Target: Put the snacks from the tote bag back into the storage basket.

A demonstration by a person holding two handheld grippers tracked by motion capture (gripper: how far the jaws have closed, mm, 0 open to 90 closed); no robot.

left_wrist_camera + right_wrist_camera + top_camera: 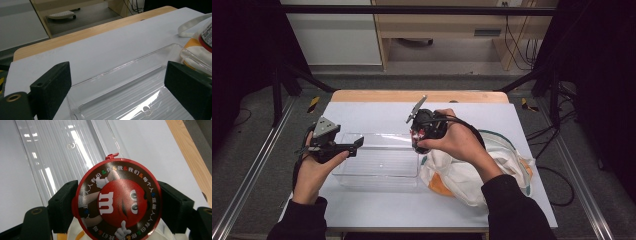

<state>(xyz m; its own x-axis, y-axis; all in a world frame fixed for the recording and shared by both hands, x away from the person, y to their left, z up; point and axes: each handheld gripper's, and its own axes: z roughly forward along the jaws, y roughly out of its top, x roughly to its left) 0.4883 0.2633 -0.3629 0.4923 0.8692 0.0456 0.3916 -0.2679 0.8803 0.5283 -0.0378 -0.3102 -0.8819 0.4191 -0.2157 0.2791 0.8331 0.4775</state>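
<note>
**Around the work surface**

A white table top [377, 112] has a strip of bare wood [412, 96] along its far edge. Grey floor [257, 115] surrounds it, with a metal rail [252, 165] running along each side. A yellow-and-black marker [313, 104] lies on the floor near each far corner of the table. Beyond stand a white cabinet [337, 35] and a pale wooden unit [437, 25], with black cables [517, 45] hanging at its right. A black bar [412, 10] crosses overhead.
</note>
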